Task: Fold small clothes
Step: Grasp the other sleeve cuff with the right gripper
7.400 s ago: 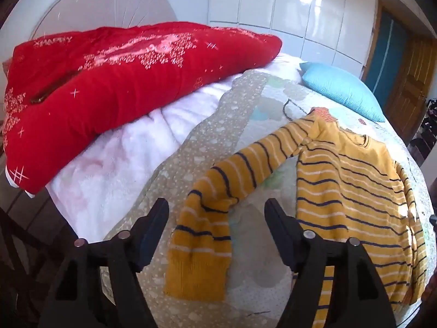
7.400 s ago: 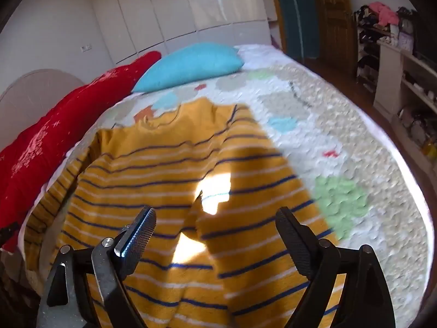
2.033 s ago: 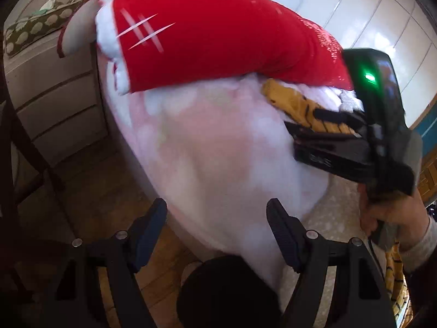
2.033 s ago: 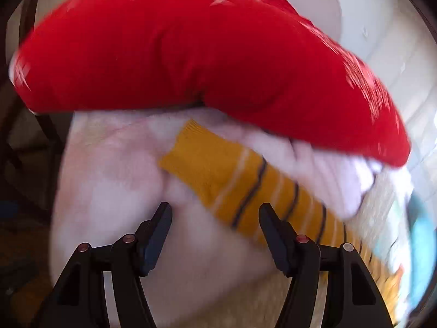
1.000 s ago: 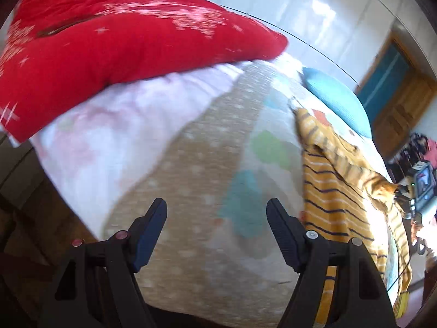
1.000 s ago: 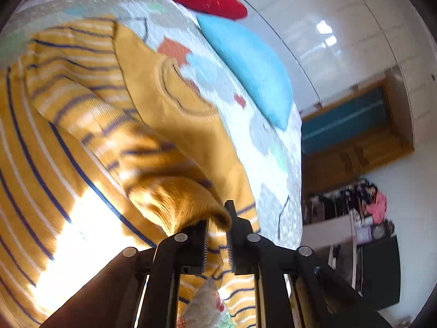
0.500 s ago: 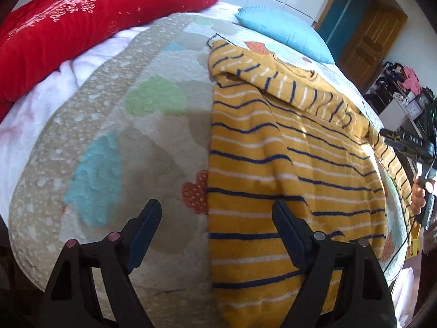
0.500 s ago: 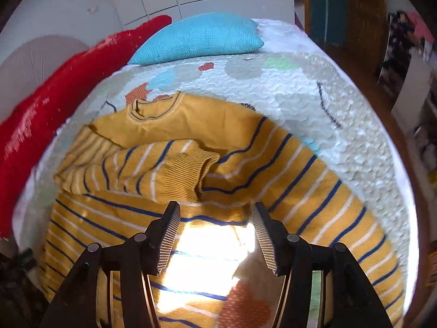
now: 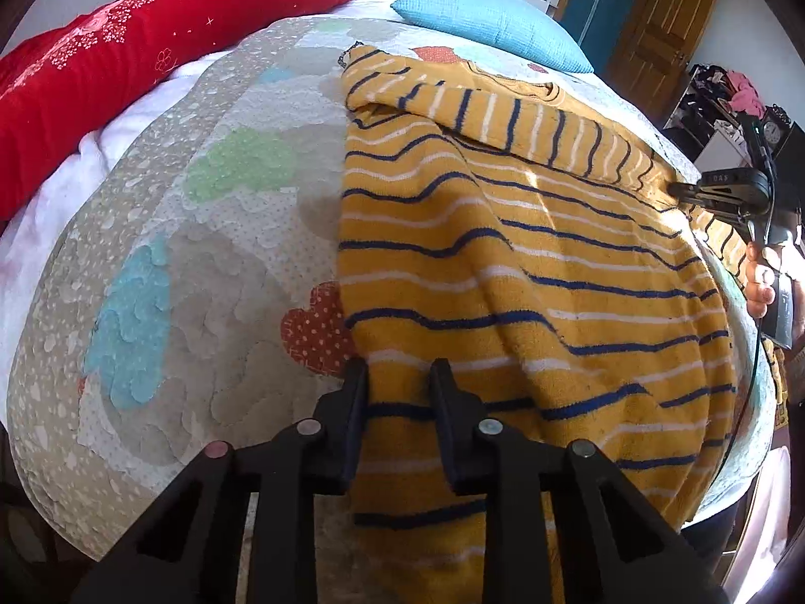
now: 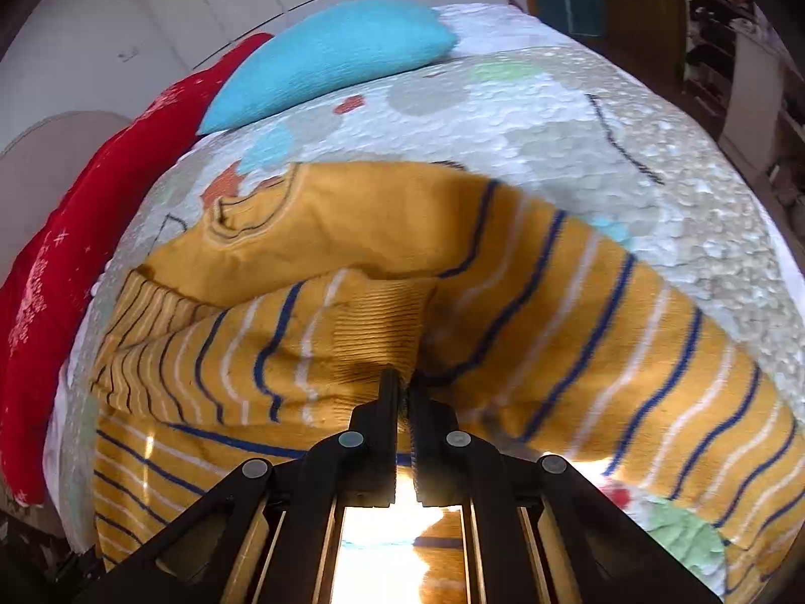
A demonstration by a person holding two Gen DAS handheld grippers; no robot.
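Observation:
A yellow sweater (image 9: 503, 261) with navy and white stripes lies on the quilted bed (image 9: 201, 211). One sleeve (image 9: 503, 105) is folded across its chest. My left gripper (image 9: 397, 372) sits low over the sweater's lower left edge, jaws narrowed with the fabric between them. My right gripper (image 10: 402, 382) is shut at the edge of the sweater (image 10: 453, 261), beside the folded sleeve's ribbed cuff (image 10: 377, 317). It also shows in the left wrist view (image 9: 674, 186) at the sweater's far right side.
A red pillow (image 9: 126, 45) lies along the bed's left side and a blue pillow (image 9: 483, 25) at its head. A wooden door (image 9: 654, 15) and cluttered shelves (image 9: 724, 95) stand beyond the bed's right side.
Both grippers have dropped onto the sweater. The left one's jaws narrowed over the lower left edge. The right one, open half a second ago, has shut by the folded cuff.

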